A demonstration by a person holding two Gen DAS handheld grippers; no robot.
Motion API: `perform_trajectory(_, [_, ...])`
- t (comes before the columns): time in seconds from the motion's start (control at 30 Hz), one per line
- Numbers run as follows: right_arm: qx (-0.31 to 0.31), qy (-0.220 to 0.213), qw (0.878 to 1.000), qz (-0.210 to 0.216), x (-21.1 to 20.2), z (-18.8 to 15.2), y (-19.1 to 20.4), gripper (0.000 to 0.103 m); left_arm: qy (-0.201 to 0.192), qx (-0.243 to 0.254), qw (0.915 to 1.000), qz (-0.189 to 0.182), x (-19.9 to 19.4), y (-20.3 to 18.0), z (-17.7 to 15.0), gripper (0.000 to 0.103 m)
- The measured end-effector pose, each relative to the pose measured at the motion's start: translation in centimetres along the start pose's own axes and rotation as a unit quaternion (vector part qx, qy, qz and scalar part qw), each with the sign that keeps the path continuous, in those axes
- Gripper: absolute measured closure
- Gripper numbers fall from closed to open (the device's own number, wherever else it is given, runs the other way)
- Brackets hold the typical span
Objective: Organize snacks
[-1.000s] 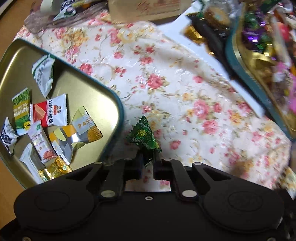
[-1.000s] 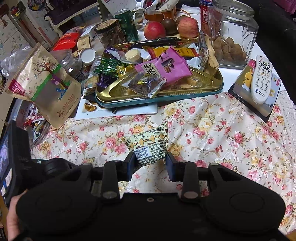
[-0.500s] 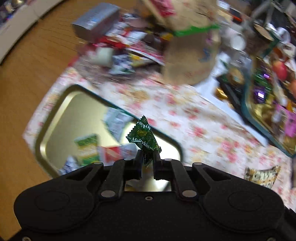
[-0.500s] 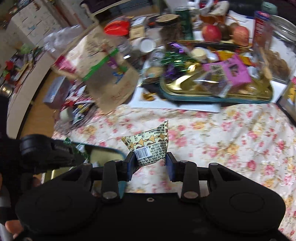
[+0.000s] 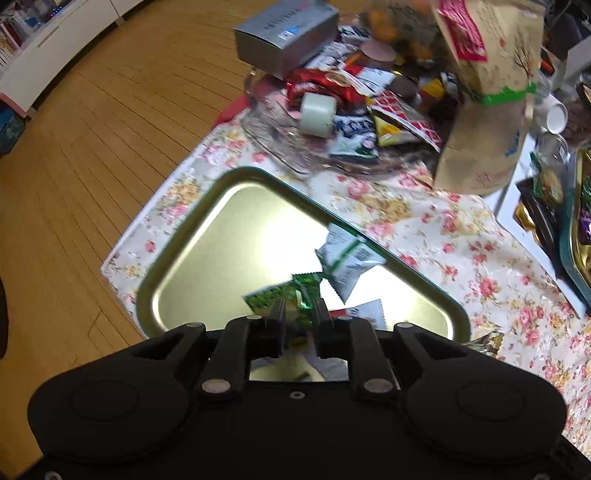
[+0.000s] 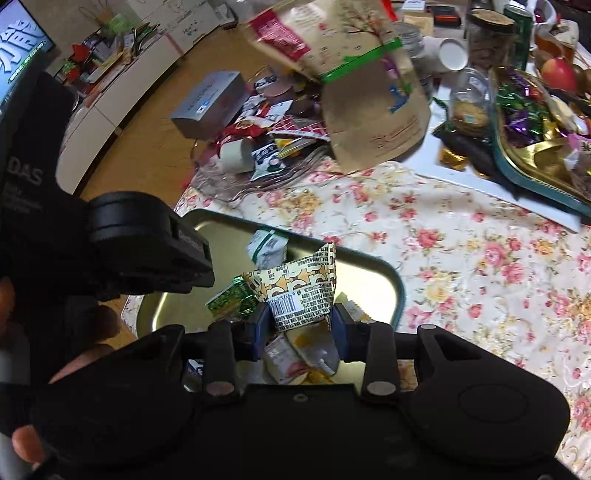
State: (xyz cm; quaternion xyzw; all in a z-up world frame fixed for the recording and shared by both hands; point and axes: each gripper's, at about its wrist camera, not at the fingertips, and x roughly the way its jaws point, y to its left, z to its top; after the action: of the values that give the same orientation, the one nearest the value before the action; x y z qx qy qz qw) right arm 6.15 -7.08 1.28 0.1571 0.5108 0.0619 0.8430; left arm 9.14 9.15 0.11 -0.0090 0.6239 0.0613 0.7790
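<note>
A gold tray with a teal rim [image 5: 177, 240] lies on the floral cloth and holds several snack packets, among them a white-green sachet [image 5: 347, 258]. My left gripper [image 5: 299, 325] hangs over the tray and its jaws are opening. A small green candy [image 5: 308, 291] sits loose and blurred between them. In the right wrist view my right gripper [image 6: 301, 325] is shut on a yellow-and-brown patterned packet [image 6: 299, 288] with a barcode, held over the same tray [image 6: 391, 280]. The left gripper's black housing [image 6: 147, 243] shows to the left of it.
A brown paper bag [image 5: 487, 110] stands behind the tray. Beside it is a glass dish [image 5: 280, 147] piled with wrappers, and a grey box [image 5: 284, 33]. A second tray of sweets [image 6: 535, 147] sits far right. Wooden floor lies beyond the table's left edge. A hand [image 6: 85, 354] holds the left gripper.
Both grippers moved from the middle of the cloth to above the gold tray. The left jaws parted and the green candy slipped lower between them. The right grip is unchanged.
</note>
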Motion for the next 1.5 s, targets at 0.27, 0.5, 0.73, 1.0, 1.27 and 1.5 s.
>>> perform_trajectory(0.27, [0.001, 0.029, 1.000, 0.005, 1.7, -0.3, 1.1, 0.055, 0.003, -0.015, 0.9999, -0.001, 0.2, 1.8, 0.3, 0.078])
perform_trajectory(0.5, [0.004, 0.041, 0.999, -0.008, 2.2, -0.5, 0.7, 0.055, 0.005, -0.010, 0.9999, 0.001, 0.3, 1.4, 0.3, 0.078])
perform_trajectory(0.73, [-0.008, 0.033, 0.999, -0.037, 1.7, -0.5, 0.4, 0.055, 0.005, -0.008, 1.0000, 0.003, 0.2, 1.1, 0.1, 0.078])
perform_trajectory(1.0, [-0.012, 0.029, 0.998, -0.051, 1.3, -0.7, -0.4, 0.056, 0.006, 0.003, 1.0000, 0.001, 0.1, 0.1, -0.1, 0.078])
perform_trajectory(1.27, [0.005, 0.023, 0.997, -0.067, 0.9, -1.0, -2.1, 0.055, -0.002, 0.025, 0.9997, -0.001, -0.3, -1.8, -0.5, 0.078])
perform_trajectory(1.5, [0.036, 0.014, 0.995, -0.089, 0.5, -1.4, -5.4, 0.051, -0.011, 0.055, 0.9984, -0.010, -0.9, -4.5, -1.5, 0.078])
